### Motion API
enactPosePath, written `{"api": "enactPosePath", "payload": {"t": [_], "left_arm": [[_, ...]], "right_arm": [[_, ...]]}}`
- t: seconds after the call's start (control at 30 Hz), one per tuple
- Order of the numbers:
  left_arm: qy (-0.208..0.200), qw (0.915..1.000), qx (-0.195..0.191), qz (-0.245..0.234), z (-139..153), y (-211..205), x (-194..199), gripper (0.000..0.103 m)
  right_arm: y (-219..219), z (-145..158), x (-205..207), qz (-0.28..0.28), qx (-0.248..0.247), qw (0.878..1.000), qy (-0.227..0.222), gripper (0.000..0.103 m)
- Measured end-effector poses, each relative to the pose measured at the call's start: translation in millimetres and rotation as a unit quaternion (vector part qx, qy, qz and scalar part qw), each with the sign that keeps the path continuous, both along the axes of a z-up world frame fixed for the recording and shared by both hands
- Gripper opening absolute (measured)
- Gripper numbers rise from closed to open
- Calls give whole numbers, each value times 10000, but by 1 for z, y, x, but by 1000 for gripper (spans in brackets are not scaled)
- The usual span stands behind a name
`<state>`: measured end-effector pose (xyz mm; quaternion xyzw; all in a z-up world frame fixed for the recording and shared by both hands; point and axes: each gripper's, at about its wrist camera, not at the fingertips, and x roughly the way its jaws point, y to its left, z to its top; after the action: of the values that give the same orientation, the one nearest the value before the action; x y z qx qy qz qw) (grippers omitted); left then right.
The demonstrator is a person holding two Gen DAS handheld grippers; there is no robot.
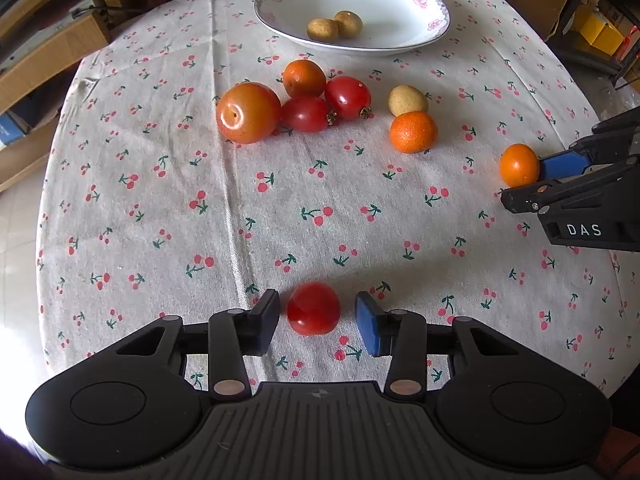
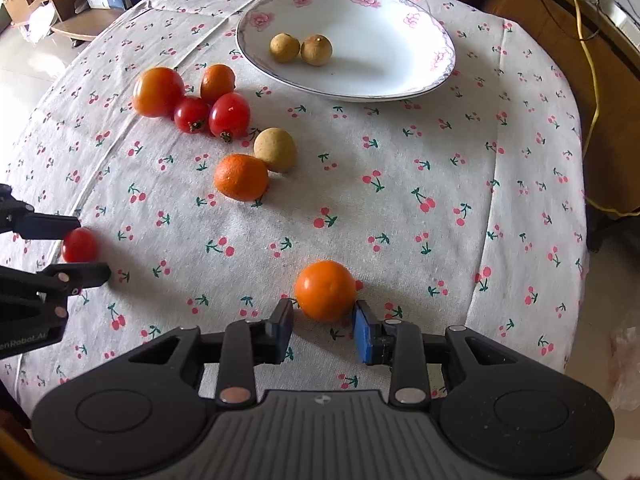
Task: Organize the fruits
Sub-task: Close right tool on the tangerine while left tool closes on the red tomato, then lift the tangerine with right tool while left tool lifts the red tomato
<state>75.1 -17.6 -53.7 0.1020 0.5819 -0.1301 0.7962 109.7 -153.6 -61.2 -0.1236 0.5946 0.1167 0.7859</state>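
Note:
My left gripper (image 1: 318,318) is open around a red cherry tomato (image 1: 313,309) on the cloth, with a gap on each side; the same pair shows in the right wrist view as the left gripper (image 2: 90,248) and tomato (image 2: 80,245). My right gripper (image 2: 324,326) is open, and a small orange fruit (image 2: 326,290) sits at its fingertips, mostly ahead of the pads. From the left wrist view, the right gripper (image 1: 524,180) flanks that fruit (image 1: 519,165). A flowered white plate (image 1: 392,4) at the far side holds two longans (image 1: 322,29).
A big orange-red tomato (image 1: 248,113), a small orange fruit (image 1: 304,78) and two red tomatoes (image 1: 306,114) cluster before the plate (image 2: 380,68). A longan (image 1: 407,100) touches a mandarin (image 1: 413,131). The round table's cherry-print cloth (image 1: 180,216) drops off at the edges; shelves and cables surround it.

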Motion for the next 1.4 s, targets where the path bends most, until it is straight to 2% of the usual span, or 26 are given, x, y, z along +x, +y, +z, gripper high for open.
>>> {"api": "enactPosePath", "payload": {"t": [0.03,0.1,0.27,0.57,0.7,0.83,0.93,1.17,1.4], "left_arm": [[-7,10000,2,-15,0,0,0,50],[-29,10000,-7,-38,1,-1,0,42],[-104,9998,90,-128,2,-2,-3,35],[-204,9996,91,-177,2,1,-5,34],[-291,9987,161,-382,5,-8,-8,34],[-385,9981,192,-437,11,-13,-8,34],[-322,9980,301,-457,4,-14,-6,34],[-199,9990,223,-325,0,-5,3,34],[-75,9997,82,-216,-1,-1,14,34]], "right_arm": [[1,0,0,11,-8,10000,-10,32],[2,1,-1,23,-75,10000,-60,29],[6,5,-9,-25,-74,9999,-147,29],[9,11,-24,-377,-45,9991,-202,28],[10,17,-32,-534,-200,9982,-202,24],[13,20,-36,-547,-482,9971,-230,13],[16,20,-33,-445,-582,9971,-227,13],[11,20,-20,-299,-193,9992,-205,13],[-5,29,-8,-452,174,9988,-121,14]]}}
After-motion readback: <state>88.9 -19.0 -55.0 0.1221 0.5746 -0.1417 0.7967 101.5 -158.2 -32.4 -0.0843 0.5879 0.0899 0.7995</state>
